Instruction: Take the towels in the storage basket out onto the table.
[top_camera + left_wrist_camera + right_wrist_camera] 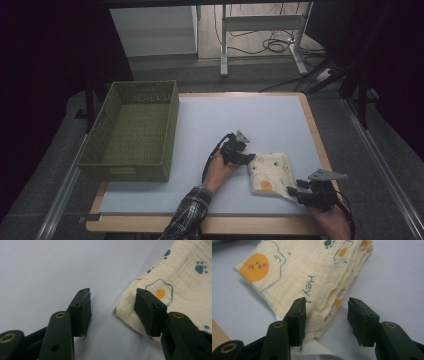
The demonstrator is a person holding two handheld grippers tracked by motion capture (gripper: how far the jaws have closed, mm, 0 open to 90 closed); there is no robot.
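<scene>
A folded cream muslin cloth printed with fried eggs and paw prints (270,172) is seen lying flat on the white worktop (240,125), right of a green woven basket (132,130). The left gripper (112,307) is held with its fingers apart astride one corner; the right gripper (327,315) is likewise spread around the opposite corner, nothing clamped.

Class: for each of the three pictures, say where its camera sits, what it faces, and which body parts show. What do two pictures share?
High view: above the table's near edge, facing the white table and green basket; forearms, both hands.
Left gripper view: on the left tongs, facing a corner of the cloth.
Right gripper view: on the right tongs, facing another corner of it.
Shared: the cloth.
</scene>
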